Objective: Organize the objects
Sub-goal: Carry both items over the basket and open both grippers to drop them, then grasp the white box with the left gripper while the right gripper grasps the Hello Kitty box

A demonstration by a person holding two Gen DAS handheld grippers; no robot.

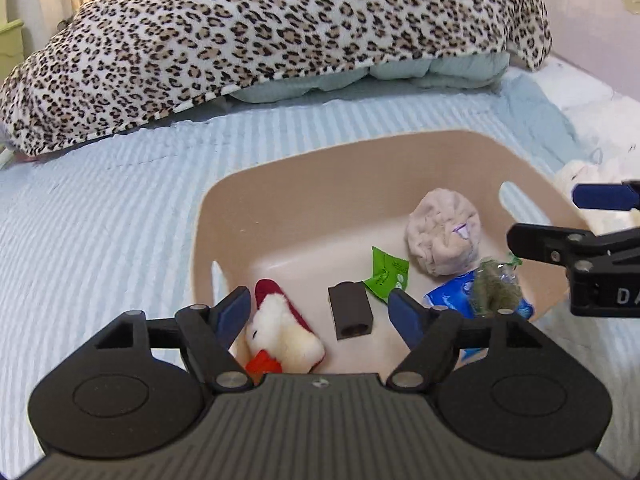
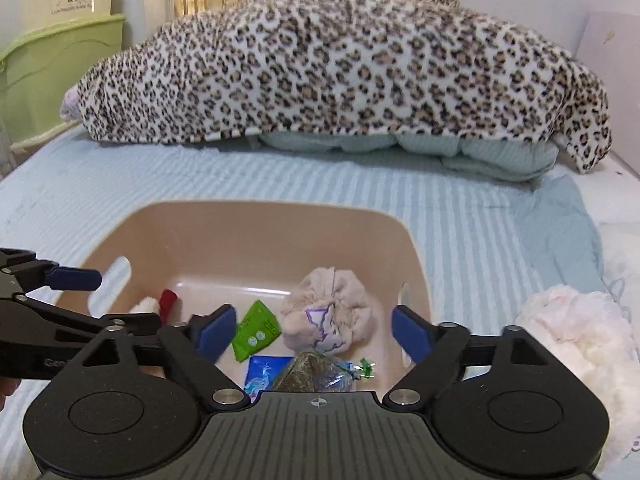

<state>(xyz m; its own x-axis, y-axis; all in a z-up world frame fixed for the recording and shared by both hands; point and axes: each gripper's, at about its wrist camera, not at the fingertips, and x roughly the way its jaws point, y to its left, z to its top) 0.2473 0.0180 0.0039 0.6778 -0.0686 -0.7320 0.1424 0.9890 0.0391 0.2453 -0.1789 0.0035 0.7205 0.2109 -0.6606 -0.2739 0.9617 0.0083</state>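
A beige plastic bin (image 1: 360, 160) (image 2: 256, 216) sits on the striped bed. Inside lie a plush chicken (image 1: 284, 336) (image 2: 160, 302), a dark brown box (image 1: 350, 312), a green packet (image 1: 386, 274) (image 2: 256, 330), a balled pink cloth (image 1: 444, 232) (image 2: 330, 312), a blue packet (image 1: 448, 296) (image 2: 262, 372) and a clear bag of dried herbs (image 1: 494, 286) (image 2: 312, 374). My left gripper (image 1: 320, 312) is open and empty above the bin's near left side. My right gripper (image 2: 312, 330) is open and empty above the near right side.
A leopard-print blanket (image 1: 260, 40) (image 2: 340, 68) covers pale green bedding (image 2: 440, 144) at the back. A white fluffy cloth (image 2: 576, 336) (image 1: 584, 176) lies right of the bin. A green storage box (image 2: 52, 72) stands at the far left.
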